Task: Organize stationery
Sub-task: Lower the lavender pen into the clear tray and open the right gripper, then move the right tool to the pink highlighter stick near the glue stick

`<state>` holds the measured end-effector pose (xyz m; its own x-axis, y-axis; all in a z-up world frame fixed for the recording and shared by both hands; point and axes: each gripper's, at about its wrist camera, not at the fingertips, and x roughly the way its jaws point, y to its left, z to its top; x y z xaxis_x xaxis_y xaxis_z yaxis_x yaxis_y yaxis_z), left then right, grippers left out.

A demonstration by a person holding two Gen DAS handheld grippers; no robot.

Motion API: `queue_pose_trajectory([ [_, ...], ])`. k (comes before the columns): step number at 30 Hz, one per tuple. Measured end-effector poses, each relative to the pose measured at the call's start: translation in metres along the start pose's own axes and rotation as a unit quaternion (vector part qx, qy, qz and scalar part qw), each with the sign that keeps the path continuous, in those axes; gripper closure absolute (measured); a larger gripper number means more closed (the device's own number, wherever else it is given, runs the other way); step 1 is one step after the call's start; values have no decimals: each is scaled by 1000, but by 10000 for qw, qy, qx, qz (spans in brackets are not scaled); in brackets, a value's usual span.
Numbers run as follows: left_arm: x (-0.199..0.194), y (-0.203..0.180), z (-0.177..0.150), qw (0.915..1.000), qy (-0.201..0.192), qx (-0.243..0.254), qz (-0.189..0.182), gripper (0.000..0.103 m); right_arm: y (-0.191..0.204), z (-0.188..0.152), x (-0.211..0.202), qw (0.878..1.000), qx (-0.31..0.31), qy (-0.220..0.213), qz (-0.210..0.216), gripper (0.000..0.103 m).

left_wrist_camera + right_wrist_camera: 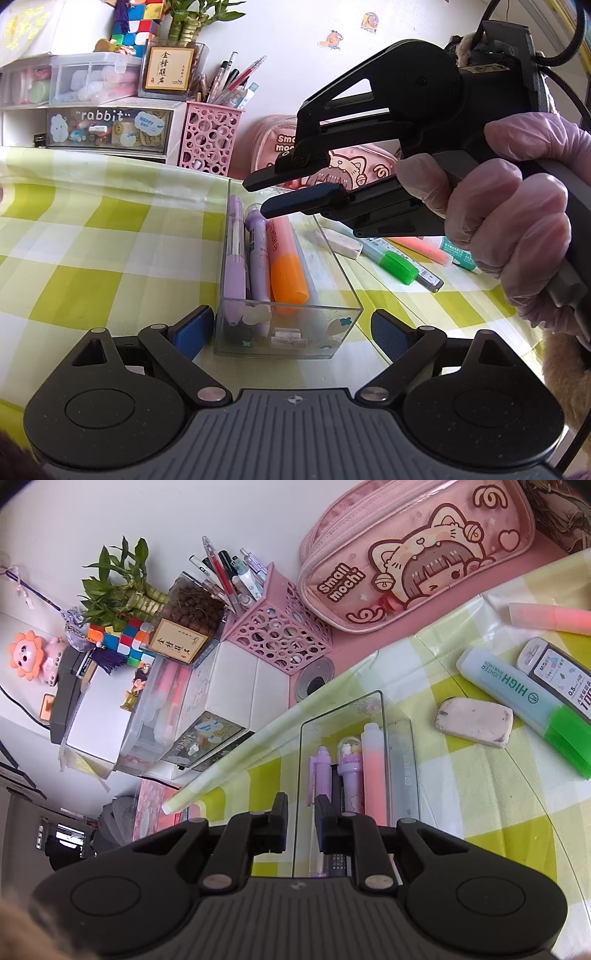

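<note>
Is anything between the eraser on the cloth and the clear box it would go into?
Nothing lies on the cloth between the eraser and the clear box, only the box's own wall. The right gripper hangs over the box, empty, so it partly covers the opening from above.

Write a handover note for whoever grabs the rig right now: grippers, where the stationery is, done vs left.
Left gripper: open, empty, fingers either side of the near end of the clear box; whether they touch it is unclear.
Right gripper: hovering above the box with a narrow gap between its fingers, nothing in it.
Done: in the box lie a purple pen, a purple novelty pen and an orange-capped highlighter.
Left: on the checked tablecloth beside the box are a white eraser, a green-capped highlighter, a lead refill case and a pink highlighter.
</note>
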<state>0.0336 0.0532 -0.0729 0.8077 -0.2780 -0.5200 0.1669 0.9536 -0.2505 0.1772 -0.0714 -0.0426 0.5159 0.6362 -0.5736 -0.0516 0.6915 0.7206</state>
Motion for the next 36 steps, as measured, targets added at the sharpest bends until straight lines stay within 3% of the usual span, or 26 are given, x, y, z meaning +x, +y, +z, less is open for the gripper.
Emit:
queue_pose_trajectory([
  [13, 0, 1, 0, 10000, 0, 2, -6, 15, -1, -5, -32, 9985, -378, -368, -167, 49],
  [17, 0, 0, 0, 10000, 0, 3, -7, 15, -6, -11, -47, 9964, -536, -571, -321, 43],
  [25, 0, 1, 0, 10000, 0, 2, -8, 15, -32, -23, -72, 9890, -704, -976, -860, 33],
  [30, 0, 0, 0, 10000, 1, 8, -5, 14, -44, -33, -81, 9746, -1213, -1174, -1472, 23],
  [36, 0, -1, 0, 10000, 2, 9, -5, 14, -59, -41, -90, 9679, -1399, -1208, -1704, 17],
])
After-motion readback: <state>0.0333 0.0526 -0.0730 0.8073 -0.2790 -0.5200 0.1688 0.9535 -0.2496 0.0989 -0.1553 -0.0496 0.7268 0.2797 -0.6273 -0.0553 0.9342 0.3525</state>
